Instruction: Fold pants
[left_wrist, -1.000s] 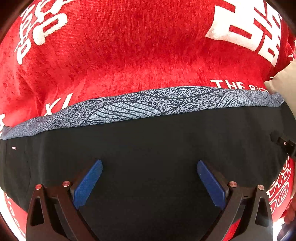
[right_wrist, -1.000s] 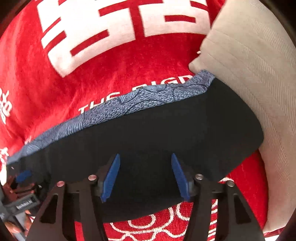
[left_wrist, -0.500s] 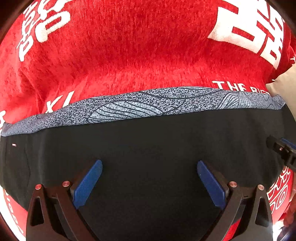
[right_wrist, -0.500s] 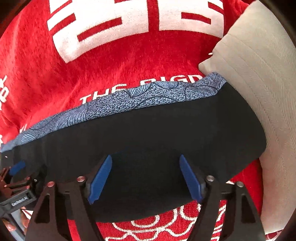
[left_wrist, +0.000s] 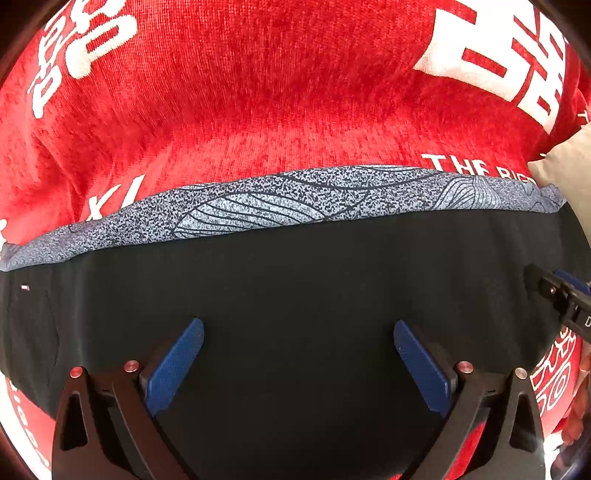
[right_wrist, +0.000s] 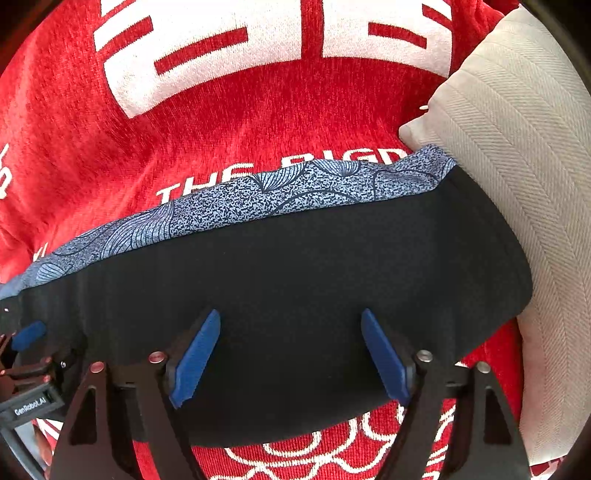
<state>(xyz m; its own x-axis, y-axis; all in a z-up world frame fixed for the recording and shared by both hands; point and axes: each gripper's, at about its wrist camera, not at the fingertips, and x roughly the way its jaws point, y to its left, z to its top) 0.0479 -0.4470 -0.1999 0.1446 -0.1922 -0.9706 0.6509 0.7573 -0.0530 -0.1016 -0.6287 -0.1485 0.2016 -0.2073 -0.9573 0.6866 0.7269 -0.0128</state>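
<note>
Black fabric fills the lower half of the left wrist view: the pants (left_wrist: 295, 295) lie folded into a flat band on a red blanket (left_wrist: 258, 92) with white lettering, and a speckled blue-grey strip (left_wrist: 295, 199) of the same garment peeks out along the far edge. Our left gripper (left_wrist: 298, 363) points steeply down over the band with its jaws spread wide, and we see nothing pinched between the blue pads (left_wrist: 173, 365); the cloth lies beneath and beyond them, not in them. At the right edge of this view the tip of the right gripper (left_wrist: 561, 295) reaches over the same band. In the right wrist view the right gripper (right_wrist: 290, 358) hovers over the right end of the pants (right_wrist: 295, 277), which rests against a beige cushion (right_wrist: 517, 166). Its jaws have just been opening and now stand wide, with no fabric caught between them. The left gripper (right_wrist: 26, 354) shows at the left edge. We judge at least 1 fold laid and released, since both grippers have let go and the band looks tidy; whether 1 more fold is needed we cannot tell.
</note>
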